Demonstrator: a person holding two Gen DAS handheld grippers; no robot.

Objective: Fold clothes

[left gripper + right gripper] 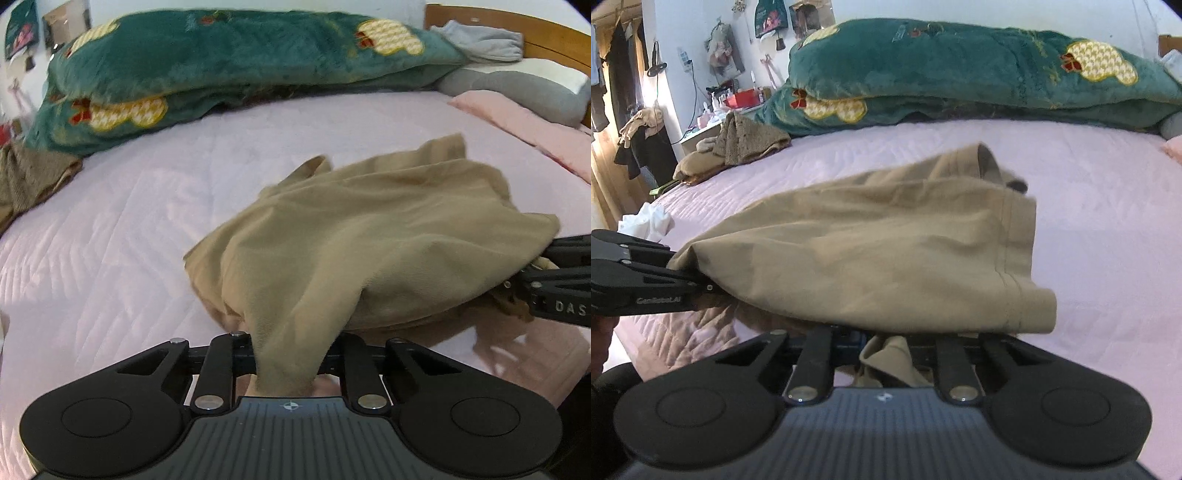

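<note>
A tan garment [369, 236] is held up over the pink quilted bed [129, 229], bunched and draped. My left gripper [291, 354] is shut on one gathered end of it, cloth pinched between the jaws. My right gripper [886, 350] is shut on the other end; cloth hangs over and hides its fingertips. In the right wrist view the garment [871, 254] spreads across the middle, hem to the right, with the left gripper [701, 284] at its left edge. In the left wrist view the right gripper [517, 280] shows at the garment's right edge.
A folded green blanket [229, 70] lies along the far side of the bed. A brown towel [750, 142] sits at the far left corner, white cloth [646, 221] at the left edge. Grey and pink pillows [517, 96] lie by the wooden headboard [517, 29].
</note>
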